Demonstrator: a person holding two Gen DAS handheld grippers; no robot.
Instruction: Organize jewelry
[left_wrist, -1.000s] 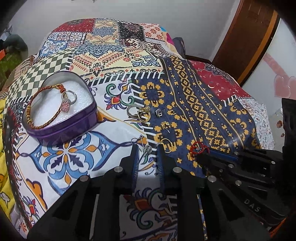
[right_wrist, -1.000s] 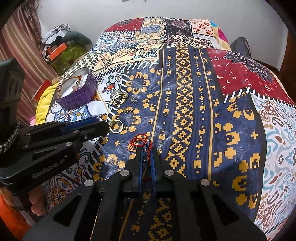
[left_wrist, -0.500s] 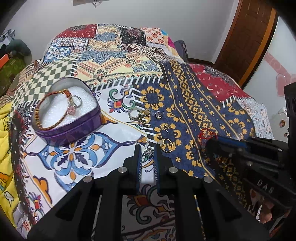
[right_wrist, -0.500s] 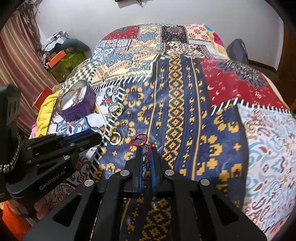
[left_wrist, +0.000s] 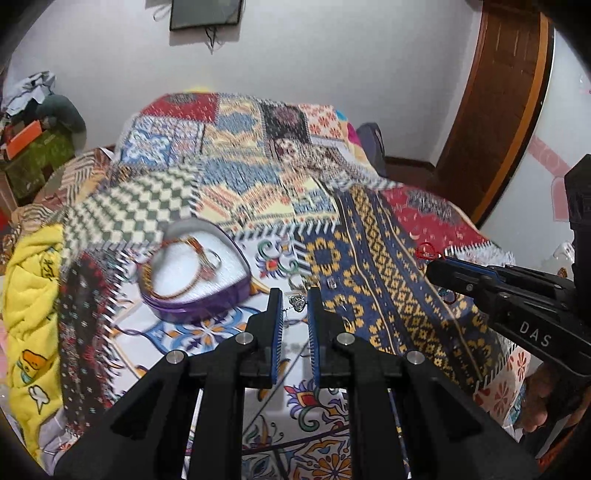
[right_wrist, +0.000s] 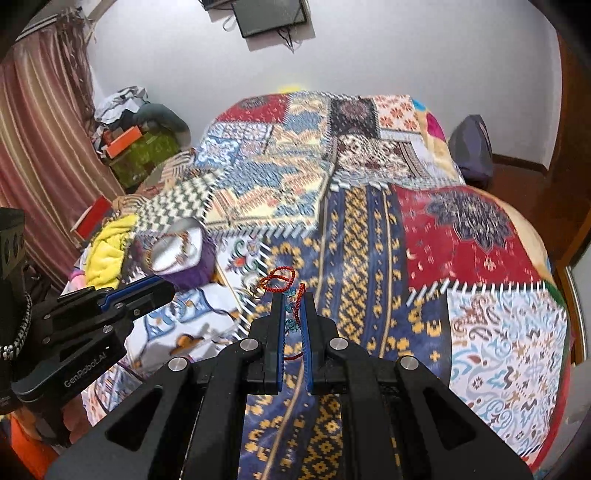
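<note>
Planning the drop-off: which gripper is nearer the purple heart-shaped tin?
Left. The left gripper sits just beside the purple heart-shaped tin, holding a small silver piece. The right gripper, clamping a red cord bracelet, is farther out over the blue patterned patch.

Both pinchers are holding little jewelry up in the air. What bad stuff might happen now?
1. The red cord bracelet is pinched only by part of its cord in the right gripper, with loops dangling, so it might slip out or snag.
2. The small silver piece in the left gripper is tiny; if dropped on the busy patterned quilt it may be hard to find.
3. The purple heart-shaped box already holds a bracelet, so pieces may tangle.
</note>
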